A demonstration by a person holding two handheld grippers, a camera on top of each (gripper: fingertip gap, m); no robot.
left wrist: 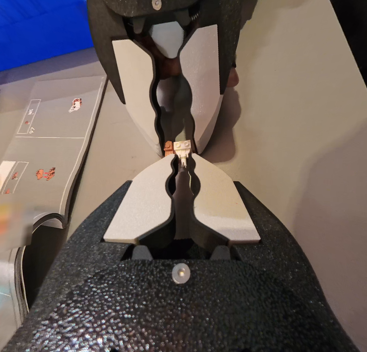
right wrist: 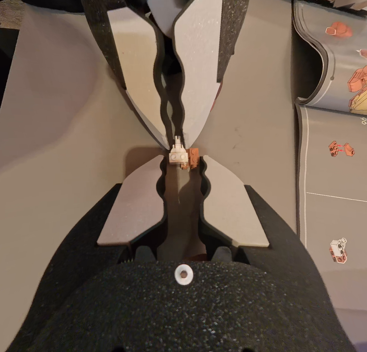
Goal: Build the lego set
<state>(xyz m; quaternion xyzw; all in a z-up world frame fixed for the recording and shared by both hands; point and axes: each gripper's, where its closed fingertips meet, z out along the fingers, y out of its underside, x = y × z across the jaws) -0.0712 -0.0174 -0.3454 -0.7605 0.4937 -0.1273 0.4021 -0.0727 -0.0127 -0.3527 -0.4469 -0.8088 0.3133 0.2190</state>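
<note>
Pale grey tabletop [left wrist: 288, 173] lies beneath both tools. Nearest me, my left gripper [left wrist: 183, 160] has its jaws nearly together, pinching the thin stem of a small white studded hinge plate [left wrist: 181, 147]. A small brown studded brick [left wrist: 168, 147] touches that plate. My right gripper [right wrist: 181, 159] clamps both from opposite. Farther left lies an open grey instruction booklet [left wrist: 49, 144].
</note>
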